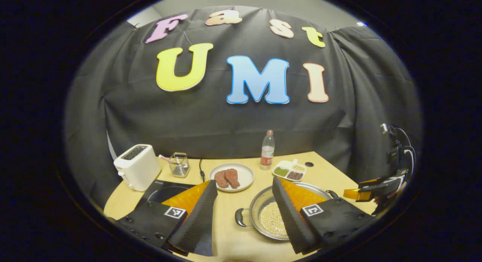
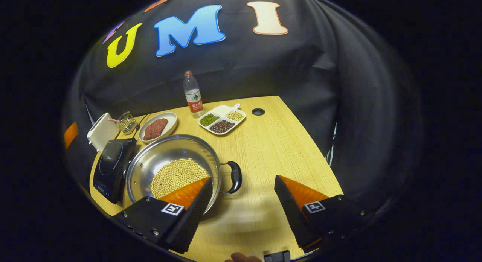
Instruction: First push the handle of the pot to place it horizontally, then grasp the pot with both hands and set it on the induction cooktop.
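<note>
A steel pot (image 2: 165, 149) holding soybeans (image 2: 177, 175) stands on the wooden table, just right of the black induction cooktop (image 2: 111, 168). Its black right handle (image 2: 235, 177) lies level with the tips of my open right gripper (image 2: 241, 205), between the fingers and untouched. In the left gripper view the pot (image 1: 260, 205) sits low and right of centre. Its left handle (image 1: 240, 217) lies between the fingers of my open left gripper (image 1: 244, 220). The cooktop (image 1: 162, 192) is partly hidden behind the left finger. The right gripper (image 1: 367, 192) hangs beyond the pot's far handle (image 1: 332, 194).
Along the back of the table stand a white toaster (image 1: 137, 167), a wire basket (image 1: 179, 165), a plate of meat (image 1: 231, 177), a water bottle (image 1: 267, 150) and a divided dish of beans (image 1: 289, 170). Bare tabletop (image 2: 278, 141) stretches right of the pot to the edge.
</note>
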